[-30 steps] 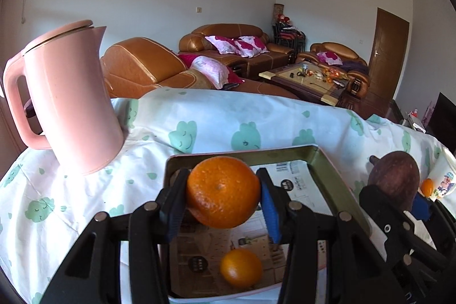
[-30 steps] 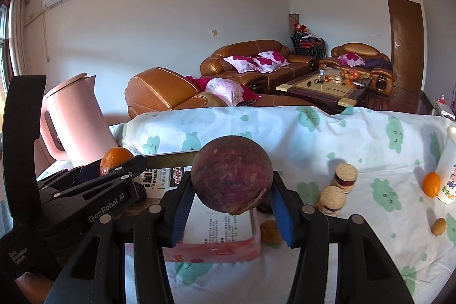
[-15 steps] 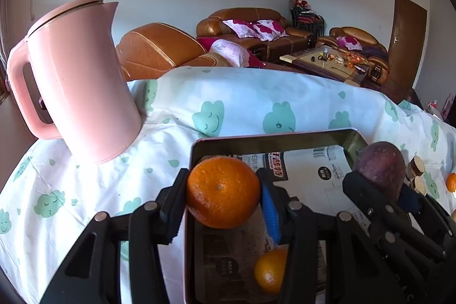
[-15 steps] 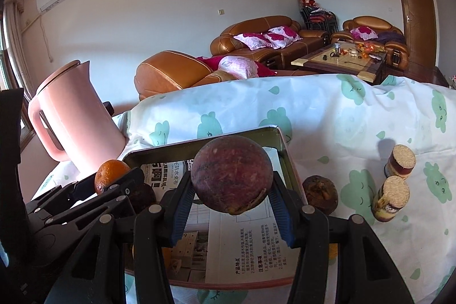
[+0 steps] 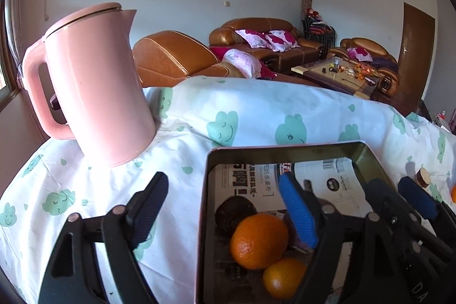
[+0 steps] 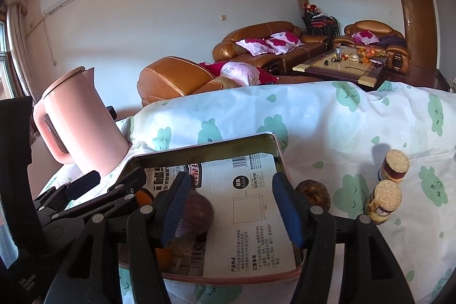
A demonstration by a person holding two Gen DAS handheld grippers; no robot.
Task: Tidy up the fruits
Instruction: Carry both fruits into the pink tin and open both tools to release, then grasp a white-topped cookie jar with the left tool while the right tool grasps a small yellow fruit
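Both claws stand wide apart and hold nothing. The left claw (image 5: 225, 207) hovers over the near left part of a shallow metal tray (image 5: 285, 148) lined with printed paper, one blue-padded finger outside its wall and one inside. Below it in the tray lie a large orange (image 5: 258, 240), a smaller orange (image 5: 283, 277) and a dark round fruit (image 5: 233, 211). The right claw (image 6: 232, 205) hangs over the same tray, with a purple-brown round fruit (image 6: 199, 214) lying in the tray just inside its left finger. Another brown fruit (image 6: 313, 194) sits on the cloth-covered counter (image 6: 327, 121) just beside the tray's right wall, near two cork-topped jars (image 6: 389, 187). That fruit looks light, firm and apt to roll, so gripping it across its widest middle seems best. A pink kettle (image 5: 94, 87) stands further left.
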